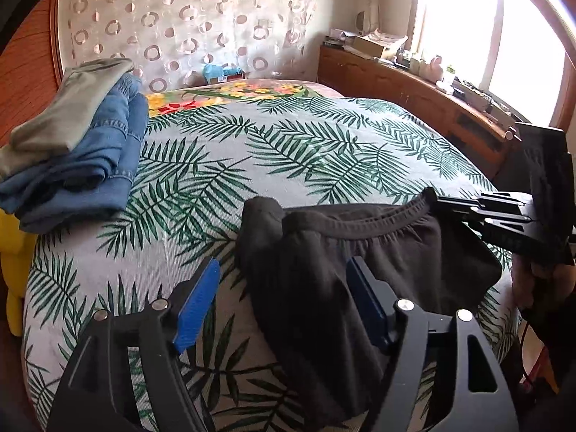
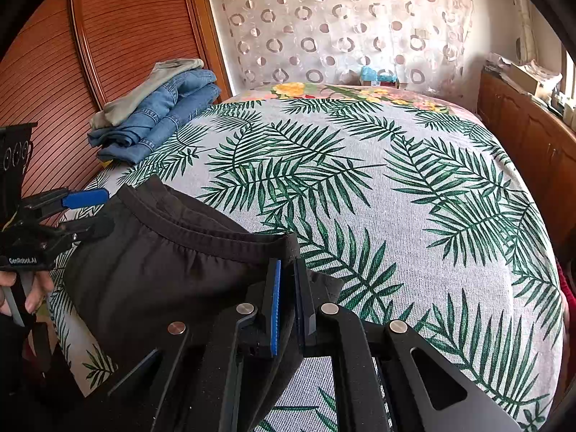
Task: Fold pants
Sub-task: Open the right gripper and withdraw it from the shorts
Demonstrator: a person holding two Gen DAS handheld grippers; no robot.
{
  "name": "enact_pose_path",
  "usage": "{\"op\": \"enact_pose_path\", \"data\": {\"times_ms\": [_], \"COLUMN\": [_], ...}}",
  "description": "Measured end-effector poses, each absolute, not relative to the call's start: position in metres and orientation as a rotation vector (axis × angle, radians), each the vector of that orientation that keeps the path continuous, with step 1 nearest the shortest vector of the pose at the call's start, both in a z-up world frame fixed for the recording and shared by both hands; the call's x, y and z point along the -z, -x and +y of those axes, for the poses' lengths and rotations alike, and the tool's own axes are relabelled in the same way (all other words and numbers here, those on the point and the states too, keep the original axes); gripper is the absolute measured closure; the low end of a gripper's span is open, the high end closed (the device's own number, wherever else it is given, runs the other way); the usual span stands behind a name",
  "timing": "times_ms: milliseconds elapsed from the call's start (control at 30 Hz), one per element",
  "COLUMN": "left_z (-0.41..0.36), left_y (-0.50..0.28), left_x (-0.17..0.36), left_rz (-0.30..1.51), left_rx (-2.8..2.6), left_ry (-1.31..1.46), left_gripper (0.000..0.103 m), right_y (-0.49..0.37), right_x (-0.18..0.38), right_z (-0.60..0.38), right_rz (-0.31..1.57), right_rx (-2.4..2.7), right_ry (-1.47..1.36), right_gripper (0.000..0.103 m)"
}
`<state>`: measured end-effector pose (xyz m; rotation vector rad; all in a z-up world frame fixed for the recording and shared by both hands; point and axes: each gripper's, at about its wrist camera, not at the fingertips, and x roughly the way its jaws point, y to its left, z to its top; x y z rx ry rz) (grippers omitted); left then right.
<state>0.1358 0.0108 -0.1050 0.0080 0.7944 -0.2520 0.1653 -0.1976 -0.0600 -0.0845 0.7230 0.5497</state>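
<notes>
Pants [image 2: 154, 270] pinched by right hand-held gripper [image 2: 286, 298].

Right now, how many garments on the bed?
3 visible: black pants at the near edge, blue jeans folded far-left, grey garment atop them. The stack may hide more.

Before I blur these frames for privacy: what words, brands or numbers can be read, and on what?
"GenRobot.AI": white print on the black body of the left gripper, seen from the right wrist view.
Pale looped marks on the black panel above that gripper: not readable.
Packets by the curtain: too small to read.
Nothing legible on the black pants.
</notes>
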Motion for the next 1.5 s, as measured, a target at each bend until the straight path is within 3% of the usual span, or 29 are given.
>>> {"op": "enact_pose_path", "data": {"times_ms": [767, 1500], "left_z": [0.008, 0.007], "left_y": [-0.109, -0.107], "left_x": [0.124, 0.128], "left_rz": [0.824, 0.835], "left_rx": [0.238, 0.229], "left_ry": [0.011, 0.003], "left_gripper": [0.03, 0.03], "right_y": [-0.159, -0.074], "right_x": [0.054, 0.045], "right_z": [-0.205, -0.229], "right_rz": [0.726, 0.764], "right_rx": [-0.526, -0.572], "right_ry": [0.062, 0.096], "right_gripper": [0.094, 0.093]}}
